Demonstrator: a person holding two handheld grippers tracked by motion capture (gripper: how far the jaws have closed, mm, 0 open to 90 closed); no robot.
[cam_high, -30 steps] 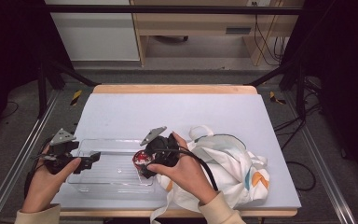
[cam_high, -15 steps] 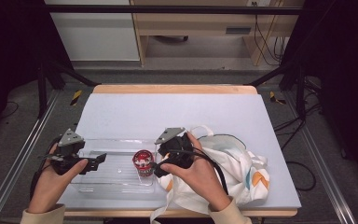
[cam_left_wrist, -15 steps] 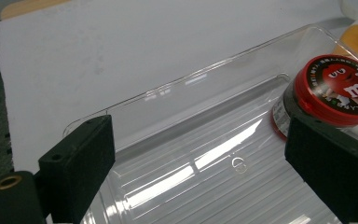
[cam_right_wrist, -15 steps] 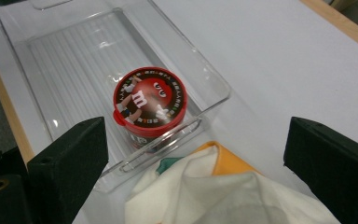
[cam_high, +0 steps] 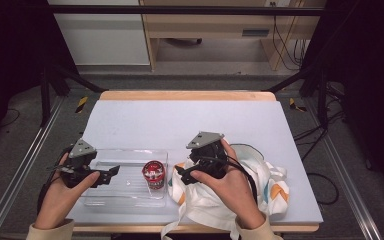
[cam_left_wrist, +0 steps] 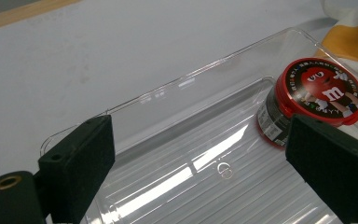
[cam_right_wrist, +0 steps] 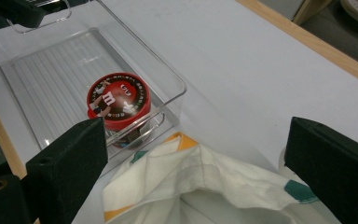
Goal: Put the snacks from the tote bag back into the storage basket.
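Table: white top (cam_high: 180,120) with a wooden far edge, mid frame in the high view; we see dark floor and cables around it.
Tray: clear plastic tray (cam_high: 125,190), lower left of the high view, ribbed floor.
Candy tub: red-lidded M&M's tub (cam_high: 154,174) stands upright inside the tray at its right end.
Cloth bag: white bag with orange and teal patches (cam_high: 260,190), lower centre-right, just beside the tray's right wall.
Left gripper (cam_high: 111,173): jaws spread wide, nothing between them, over the tray's left end.
Right gripper (cam_high: 180,173): jaws spread wide, empty, above the bag's edge, near the tub.
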